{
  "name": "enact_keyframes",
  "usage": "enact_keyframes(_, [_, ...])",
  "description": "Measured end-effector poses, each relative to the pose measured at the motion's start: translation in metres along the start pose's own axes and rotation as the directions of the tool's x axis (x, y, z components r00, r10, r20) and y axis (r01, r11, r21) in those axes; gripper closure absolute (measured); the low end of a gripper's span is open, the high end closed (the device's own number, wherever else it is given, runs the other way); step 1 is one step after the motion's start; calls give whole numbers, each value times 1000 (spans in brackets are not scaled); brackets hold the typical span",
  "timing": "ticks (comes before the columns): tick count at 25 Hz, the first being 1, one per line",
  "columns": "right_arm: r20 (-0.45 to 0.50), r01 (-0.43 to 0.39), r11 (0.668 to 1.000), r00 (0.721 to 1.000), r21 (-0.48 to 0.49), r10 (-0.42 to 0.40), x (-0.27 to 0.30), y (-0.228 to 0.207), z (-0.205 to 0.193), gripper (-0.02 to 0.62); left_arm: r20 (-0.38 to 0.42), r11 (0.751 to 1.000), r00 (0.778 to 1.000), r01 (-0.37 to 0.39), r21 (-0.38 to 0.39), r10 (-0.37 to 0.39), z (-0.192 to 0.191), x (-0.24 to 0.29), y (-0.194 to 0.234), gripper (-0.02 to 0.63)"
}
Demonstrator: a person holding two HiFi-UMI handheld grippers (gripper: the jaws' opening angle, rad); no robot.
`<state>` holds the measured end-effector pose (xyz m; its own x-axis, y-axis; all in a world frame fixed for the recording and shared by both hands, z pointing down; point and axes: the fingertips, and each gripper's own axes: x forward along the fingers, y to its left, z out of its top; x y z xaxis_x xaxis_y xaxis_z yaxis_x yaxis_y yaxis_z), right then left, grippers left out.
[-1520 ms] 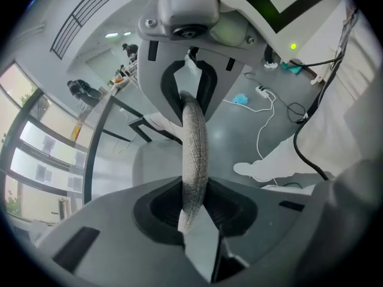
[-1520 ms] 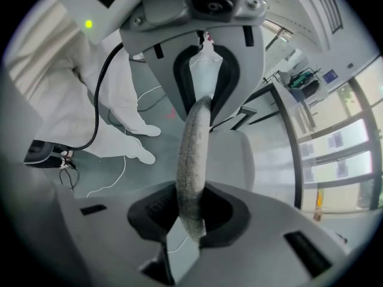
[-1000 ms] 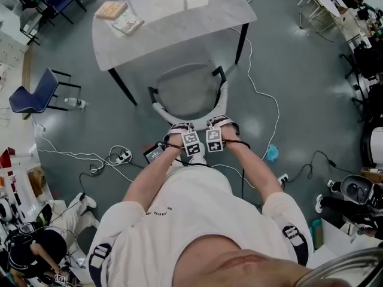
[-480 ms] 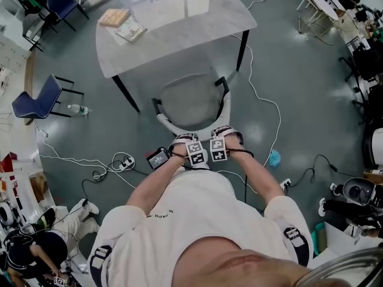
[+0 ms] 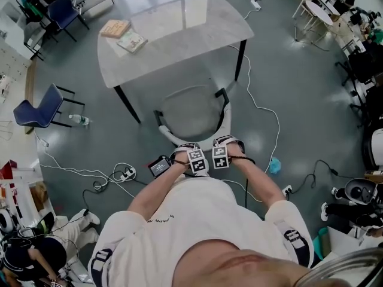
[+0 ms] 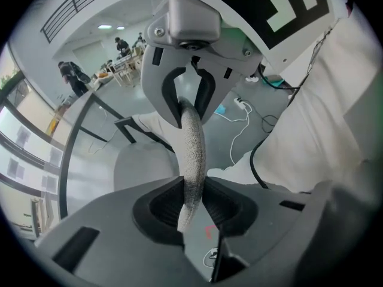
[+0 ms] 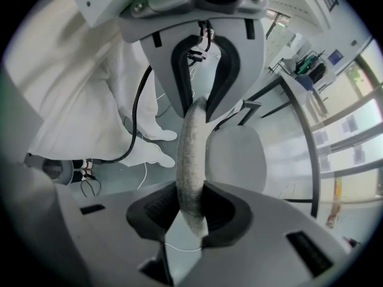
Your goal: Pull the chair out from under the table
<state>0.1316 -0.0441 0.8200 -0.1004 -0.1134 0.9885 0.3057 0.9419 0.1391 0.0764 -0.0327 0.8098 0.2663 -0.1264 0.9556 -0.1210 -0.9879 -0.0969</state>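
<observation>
The chair [image 5: 190, 109] is farther out from the table [image 5: 173, 34], its backrest [image 6: 192, 154] clamped in the left gripper [image 6: 192, 205], the right gripper [image 7: 191, 211] jaws opening around it.

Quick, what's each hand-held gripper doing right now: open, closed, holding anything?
Left hand-held gripper: closed on the chair backrest.
Right hand-held gripper: jaws opening, with the chair backrest between them and touching the pads.

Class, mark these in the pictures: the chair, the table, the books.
chair [image 5: 188, 109]: head view, its grey seat.
table [image 5: 179, 28]: head view, bare middle of its top.
books [image 5: 132, 41]: head view, one book's cover.
</observation>
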Motion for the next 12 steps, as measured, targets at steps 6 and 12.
enact_keyframes(6, [0,-60,998,998,12,60,-27,2,6,499,42,999,998,50,-7,-50,-1,-19,-2,520])
enact_keyframes(12, [196,-91,964,980,250,41,-64,-10,44,562,152,983,988,51,-174,-25,-1,-48,14,577])
